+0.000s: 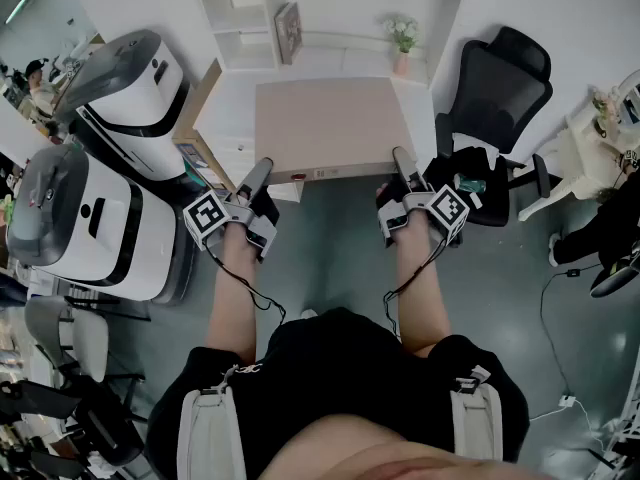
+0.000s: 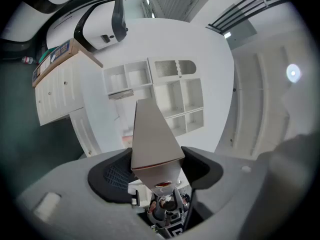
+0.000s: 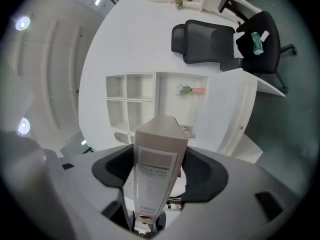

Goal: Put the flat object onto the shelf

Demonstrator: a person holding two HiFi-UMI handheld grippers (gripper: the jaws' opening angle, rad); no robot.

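The flat object is a beige file box [image 1: 322, 128], held level in front of me above the floor. My left gripper [image 1: 258, 180] is shut on its near left corner and my right gripper [image 1: 402, 168] on its near right corner. In the left gripper view the box [image 2: 153, 140] runs edge-on out from between the jaws. In the right gripper view its labelled spine [image 3: 157, 160] fills the gap between the jaws. The white shelf [image 1: 335, 10] stands just beyond the box's far edge, with open compartments [image 2: 169, 95] [image 3: 131, 100].
A small plant in a pink vase [image 1: 403, 40] and a leaning framed picture [image 1: 288, 30] occupy the shelf. A black office chair [image 1: 497, 96] is at the right. Two large white machines [image 1: 125, 93] [image 1: 75, 218] and a low cabinet [image 1: 205, 118] stand left.
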